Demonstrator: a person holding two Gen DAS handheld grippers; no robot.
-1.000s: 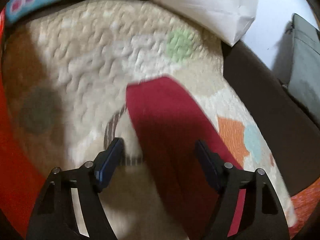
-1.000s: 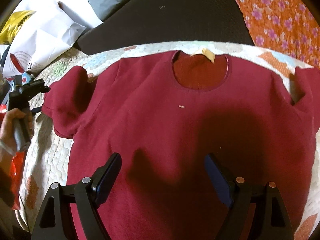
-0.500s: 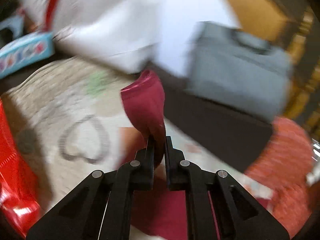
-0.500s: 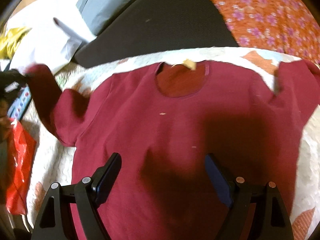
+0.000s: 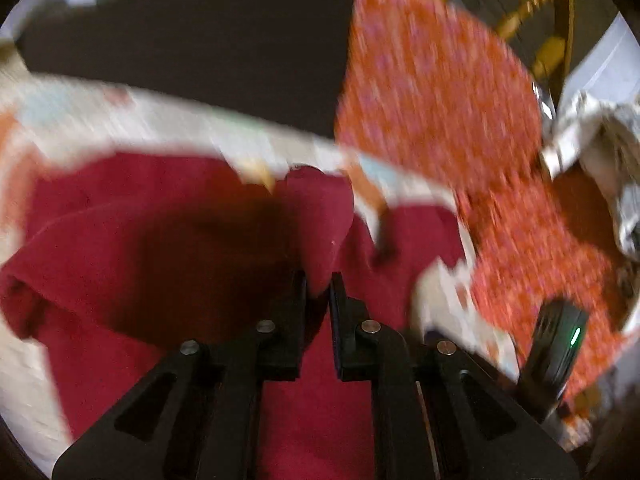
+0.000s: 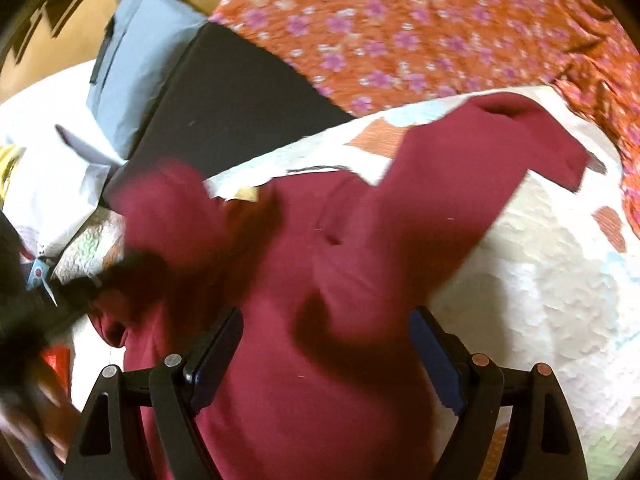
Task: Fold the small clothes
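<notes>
A dark red T-shirt [image 6: 320,380] lies on a cream quilted mat [image 6: 540,280]. My left gripper [image 5: 318,284] is shut on the shirt's left sleeve [image 5: 320,216] and holds it lifted over the shirt's body [image 5: 140,260]. In the right wrist view the lifted sleeve [image 6: 172,208] is a blurred red fold at the left, with the left gripper dark below it. My right gripper [image 6: 324,344] is open and empty, low over the shirt's lower middle. The right sleeve [image 6: 500,148] lies spread out toward the upper right.
An orange floral cloth [image 6: 420,28] lies behind the mat. A black pad [image 6: 224,108] and a grey-blue bag [image 6: 136,68] sit at the back left, with white bags [image 6: 48,160] beside them. A black device with a green light [image 5: 560,344] shows at right.
My left gripper closed on the left sleeve, lifted it and swung it right over the shirt's body. The right gripper stayed open and drifted left, so the shirt looks shifted.
</notes>
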